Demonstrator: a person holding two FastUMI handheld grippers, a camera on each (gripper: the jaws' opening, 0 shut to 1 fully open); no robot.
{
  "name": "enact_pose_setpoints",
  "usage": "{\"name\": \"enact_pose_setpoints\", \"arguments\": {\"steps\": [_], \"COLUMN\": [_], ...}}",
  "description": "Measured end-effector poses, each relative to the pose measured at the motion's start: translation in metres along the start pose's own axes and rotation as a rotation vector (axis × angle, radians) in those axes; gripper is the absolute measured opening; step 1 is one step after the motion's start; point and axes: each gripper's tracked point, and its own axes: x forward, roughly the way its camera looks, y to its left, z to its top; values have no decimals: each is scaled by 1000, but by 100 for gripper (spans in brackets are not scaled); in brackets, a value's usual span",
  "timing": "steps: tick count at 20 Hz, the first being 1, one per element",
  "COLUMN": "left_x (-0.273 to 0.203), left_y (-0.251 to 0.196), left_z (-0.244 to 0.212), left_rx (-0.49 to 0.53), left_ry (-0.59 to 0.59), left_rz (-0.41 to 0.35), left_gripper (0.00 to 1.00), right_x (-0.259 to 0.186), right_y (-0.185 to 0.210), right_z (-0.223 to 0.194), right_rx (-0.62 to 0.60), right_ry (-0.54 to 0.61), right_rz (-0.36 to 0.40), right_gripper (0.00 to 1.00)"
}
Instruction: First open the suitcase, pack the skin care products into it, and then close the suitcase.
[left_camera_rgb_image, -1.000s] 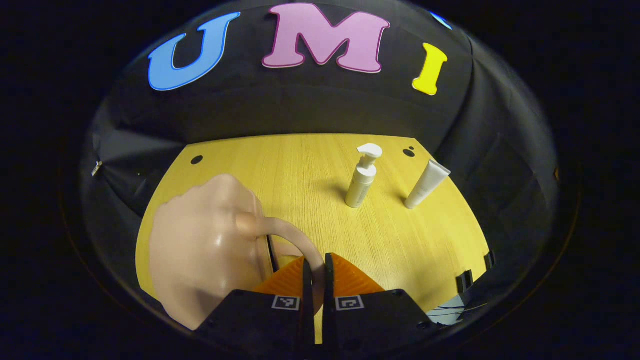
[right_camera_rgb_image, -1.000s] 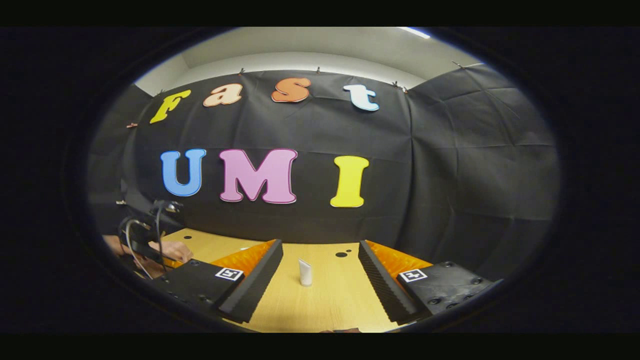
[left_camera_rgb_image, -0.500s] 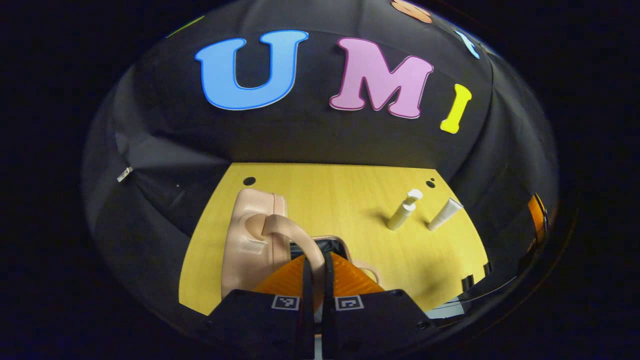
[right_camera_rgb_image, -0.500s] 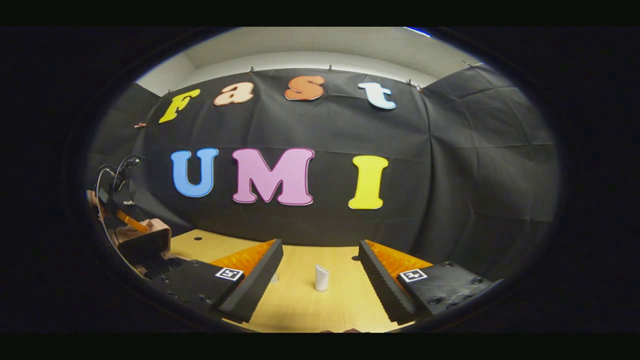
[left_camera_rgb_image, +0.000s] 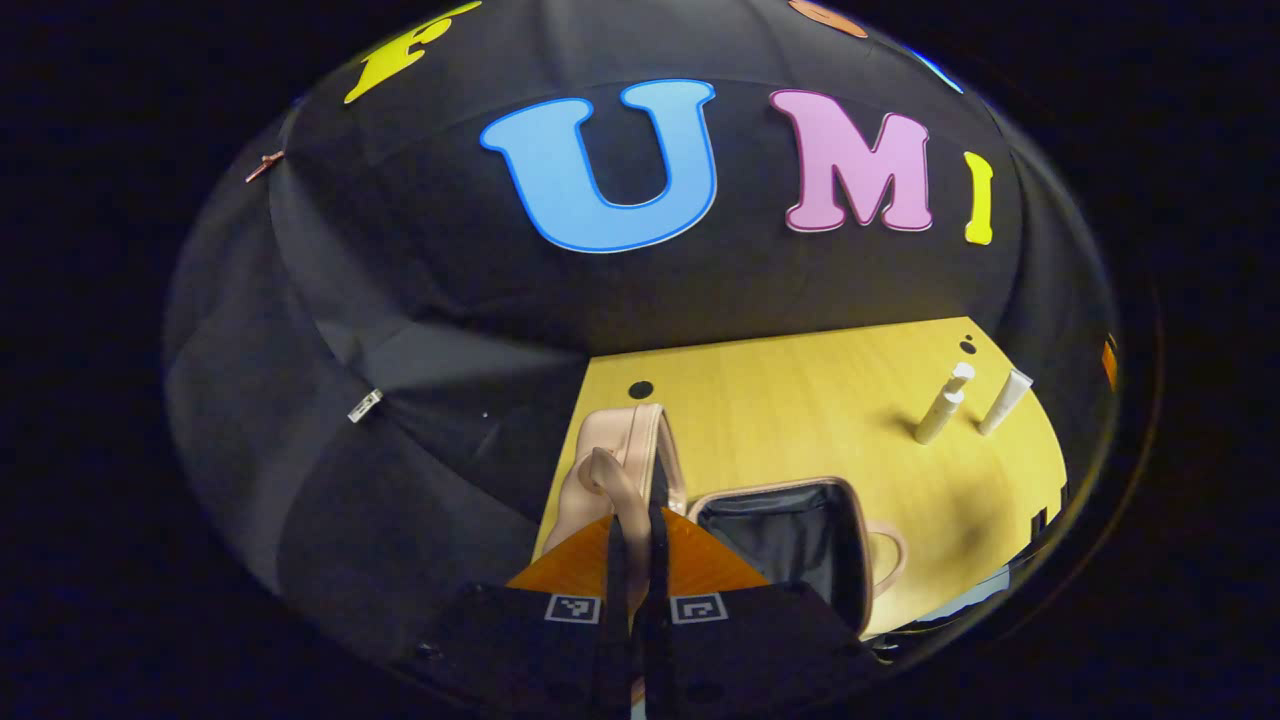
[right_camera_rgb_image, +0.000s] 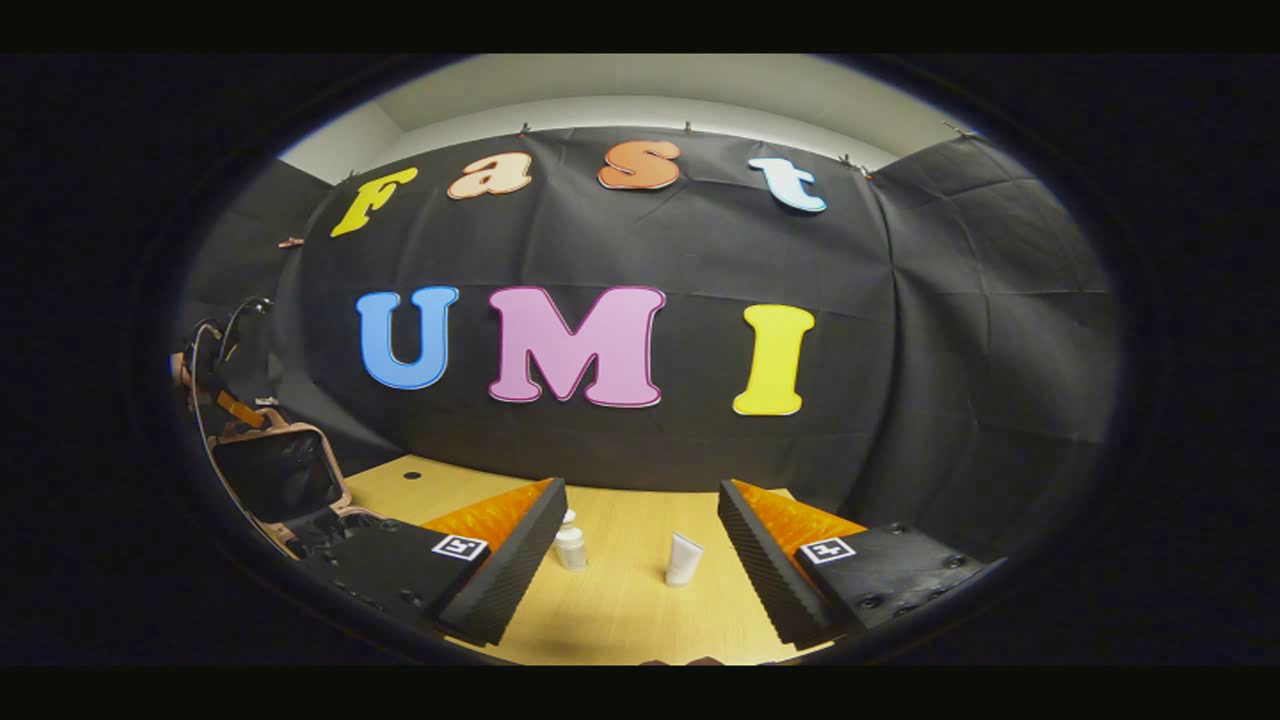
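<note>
My left claw (left_camera_rgb_image: 632, 560) is clamped tight on the pink handle (left_camera_rgb_image: 612, 480) of the suitcase lid (left_camera_rgb_image: 625, 460), both fingers pinching the strap, and the lid stands raised on edge right beyond my fingertips. Just to the right of the lid, the suitcase (left_camera_rgb_image: 790, 530) lies open on the yellow desk (left_camera_rgb_image: 800, 420), its dark lining showing inside the pink rim, with a second handle loop on its right side. Farther out from the suitcase, near the desk's far right corner, the pump bottle (left_camera_rgb_image: 942, 405) stands upright and the white tube (left_camera_rgb_image: 1004, 400) stands just beside it, the two close but apart.

My right claw (right_camera_rgb_image: 640, 545) hangs spread wide over the desk, gripping nothing. Between its fingers, farther along the desk, I see the pump bottle (right_camera_rgb_image: 570, 542) close to the left finger and the white tube (right_camera_rgb_image: 684, 558) nearer the middle, both upright. Far off to the left of them, the raised lid (right_camera_rgb_image: 280, 470) shows its dark inside, and the other claw (right_camera_rgb_image: 228, 400) with its cables sits at the lid's top edge.
</note>
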Motion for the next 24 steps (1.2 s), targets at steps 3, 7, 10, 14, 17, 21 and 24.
{"name": "enact_pose_setpoints", "arguments": {"steps": [3, 7, 10, 14, 17, 21, 24], "left_x": [27, 96, 141, 194, 217, 227, 208], "left_y": [70, 141, 173, 174, 172, 193, 209], "left_z": [-18, -68, -118, -181, -215, -227, -179], "left_rx": [17, -71, -138, -205, -221, -208, -152], "left_ry": [32, 110, 242, 379, 452, 465, 275], "left_rz": [101, 126, 130, 93, 108, 194, 298], "left_gripper": [10, 9, 9, 9, 10, 34, 80], "right_x": [8, 17, 23, 30, 33, 38, 41], "right_y": [16, 38, 47, 59, 63, 62, 57], "right_z": [-4, -8, -3, -8, -14, -28, -37], "right_rx": [-4, 21, -19, -58, -44, -22, -23], "right_ry": [8, 45, 54, 86, 111, 156, 171], "right_rz": [11, 25, 19, 19, 9, -3, -17], "right_gripper": [99, 97, 97, 97, 97, 97, 97]}}
